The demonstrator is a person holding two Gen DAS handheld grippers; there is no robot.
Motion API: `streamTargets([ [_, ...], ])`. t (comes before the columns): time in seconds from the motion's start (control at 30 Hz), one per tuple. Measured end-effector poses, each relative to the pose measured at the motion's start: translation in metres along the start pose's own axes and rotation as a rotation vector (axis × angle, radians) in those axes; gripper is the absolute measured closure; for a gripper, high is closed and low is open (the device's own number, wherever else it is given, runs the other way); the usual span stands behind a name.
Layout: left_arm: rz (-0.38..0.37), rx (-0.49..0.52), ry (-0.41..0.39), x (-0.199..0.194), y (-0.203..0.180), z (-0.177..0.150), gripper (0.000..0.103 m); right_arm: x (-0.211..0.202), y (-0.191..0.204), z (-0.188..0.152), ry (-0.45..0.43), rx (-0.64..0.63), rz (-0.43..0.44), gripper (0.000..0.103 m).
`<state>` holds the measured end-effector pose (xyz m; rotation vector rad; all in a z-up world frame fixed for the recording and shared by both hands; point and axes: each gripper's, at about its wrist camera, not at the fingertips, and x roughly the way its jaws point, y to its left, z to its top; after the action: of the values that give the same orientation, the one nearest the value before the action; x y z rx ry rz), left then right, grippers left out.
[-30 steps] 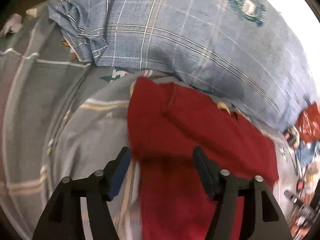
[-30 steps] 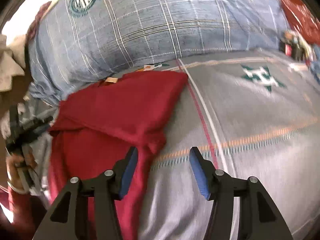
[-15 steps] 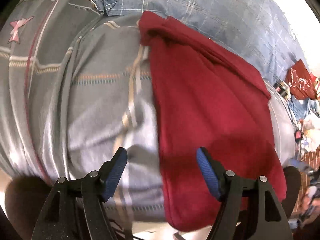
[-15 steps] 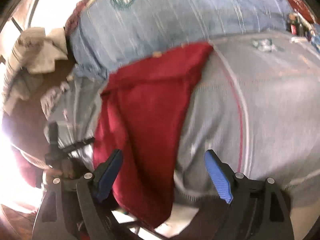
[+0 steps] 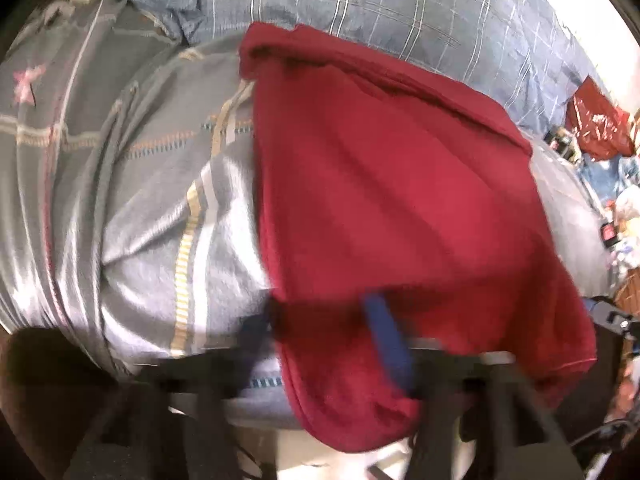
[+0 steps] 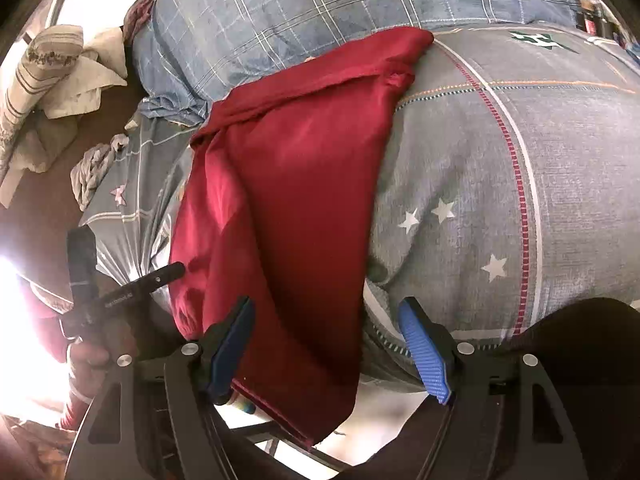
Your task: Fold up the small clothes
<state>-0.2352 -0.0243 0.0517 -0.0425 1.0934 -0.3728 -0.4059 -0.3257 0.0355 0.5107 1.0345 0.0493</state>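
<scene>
Grey starred bedding covers a bed, and a blue checked pillow lies along its far side. Your red garment runs from that pillow toward you, its near end hanging over the bed's edge. Your left gripper is blurred, but its jaws look pressed together on the near hem, red cloth between them. Your right gripper is not yet pinching: its jaws are closing, spread across the hem's other corner, cloth between them. You seem to be taking both near corners. Next, finish the right pinch, then carry the hem toward the pillow.
</scene>
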Motion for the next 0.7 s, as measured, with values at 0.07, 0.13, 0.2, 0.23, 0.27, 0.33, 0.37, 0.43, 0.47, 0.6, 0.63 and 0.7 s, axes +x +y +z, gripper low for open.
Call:
streamTargets([
  [0.07,-0.06,-0.027,0.036,-0.003,0.006,0.002,0.096,0.0,-0.002,-0.001,-0.003,0.008,-0.004,0.028],
  [0.13,-0.096,-0.029,0.047,-0.015,0.014,0.003,0.096,-0.002,-0.005,-0.002,-0.005,0.024,-0.005,0.028],
  [0.2,-0.076,-0.005,0.008,-0.038,0.024,0.003,0.096,-0.004,-0.008,-0.005,0.002,0.026,-0.01,0.028],
  [0.23,-0.046,0.0,-0.004,-0.043,0.03,0.004,0.096,-0.006,-0.009,-0.006,0.003,0.023,-0.011,0.028],
  [0.27,-0.015,-0.01,-0.008,-0.048,0.038,0.003,0.096,-0.007,-0.008,-0.008,0.005,0.019,-0.011,0.027],
  [0.33,0.004,-0.082,0.024,-0.045,0.06,-0.002,0.096,-0.007,-0.008,-0.012,0.018,0.013,-0.006,0.027],
  [0.37,-0.004,-0.109,0.037,-0.043,0.065,-0.004,0.096,-0.003,-0.008,-0.014,0.034,0.008,-0.009,0.027],
  [0.43,-0.022,-0.128,0.037,-0.042,0.066,-0.008,0.096,0.009,-0.004,-0.019,0.075,-0.015,-0.019,0.027],
  [0.47,-0.017,-0.118,0.029,-0.044,0.064,-0.009,0.096,0.016,-0.002,-0.021,0.093,-0.025,-0.024,0.027],
  [0.6,0.02,-0.083,0.027,-0.044,0.055,-0.011,0.093,0.033,0.001,-0.024,0.151,-0.025,-0.056,0.027],
  [0.63,0.024,-0.082,0.035,-0.043,0.054,-0.011,0.091,0.035,0.002,-0.025,0.159,-0.027,-0.057,0.027],
  [0.7,0.024,-0.09,0.041,-0.043,0.056,-0.012,0.083,0.042,0.005,-0.029,0.198,-0.037,-0.051,0.028],
])
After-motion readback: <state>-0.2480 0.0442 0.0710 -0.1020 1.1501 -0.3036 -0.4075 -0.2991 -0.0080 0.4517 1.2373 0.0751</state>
